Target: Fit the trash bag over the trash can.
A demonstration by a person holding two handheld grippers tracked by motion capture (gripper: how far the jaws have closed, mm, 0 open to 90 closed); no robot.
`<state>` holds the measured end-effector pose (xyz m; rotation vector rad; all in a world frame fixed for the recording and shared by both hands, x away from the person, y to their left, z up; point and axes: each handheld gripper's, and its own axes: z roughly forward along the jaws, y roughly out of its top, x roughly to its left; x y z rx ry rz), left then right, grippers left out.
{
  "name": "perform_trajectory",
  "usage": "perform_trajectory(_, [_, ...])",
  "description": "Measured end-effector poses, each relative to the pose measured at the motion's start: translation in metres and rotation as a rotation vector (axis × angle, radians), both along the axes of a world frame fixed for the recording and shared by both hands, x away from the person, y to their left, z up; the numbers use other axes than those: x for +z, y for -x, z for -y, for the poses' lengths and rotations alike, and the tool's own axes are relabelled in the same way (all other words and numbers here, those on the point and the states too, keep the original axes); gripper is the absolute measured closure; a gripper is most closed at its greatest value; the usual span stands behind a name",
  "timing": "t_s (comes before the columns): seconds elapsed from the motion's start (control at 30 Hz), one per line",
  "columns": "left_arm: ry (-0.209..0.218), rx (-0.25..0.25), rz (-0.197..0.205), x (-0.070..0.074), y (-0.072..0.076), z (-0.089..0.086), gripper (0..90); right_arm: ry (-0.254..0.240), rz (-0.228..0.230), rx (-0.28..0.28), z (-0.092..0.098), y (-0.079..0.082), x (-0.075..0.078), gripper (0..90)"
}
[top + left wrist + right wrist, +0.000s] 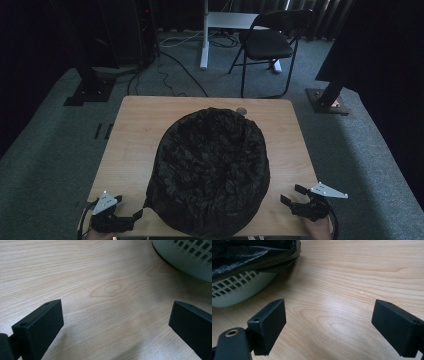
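Observation:
A round pale basket lined with a black plastic bag (212, 170) stands in the middle of the wooden table (135, 135). Its perforated pale wall (234, 290) shows under the bag's black edge (257, 255) in the right gripper view, and its wall (190, 257) sits at the top right of the left gripper view. My left gripper (129, 209) rests open at the table's front left corner, left of the basket, with bare wood between its jaws (115, 322). My right gripper (291, 195) is open at the front right, apart from the basket, its jaws over bare wood (329, 322).
A small round object (242, 111) lies at the table's far edge behind the basket. Beyond the table stand a black folding chair (267, 45), a white desk leg (204, 35), cables on the grey carpet and two stand bases (330, 97) at either side.

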<state>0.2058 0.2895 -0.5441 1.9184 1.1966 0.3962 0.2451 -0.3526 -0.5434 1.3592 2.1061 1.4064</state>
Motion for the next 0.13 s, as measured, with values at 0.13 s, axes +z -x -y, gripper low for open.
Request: perform_trajectory(0.13, [0.000, 0.021, 0.012, -0.0005, 0.0005, -0.0009, 0.0, 0.004, -0.005, -0.005, -0.0003, -0.0005, -0.0003, 11.6])
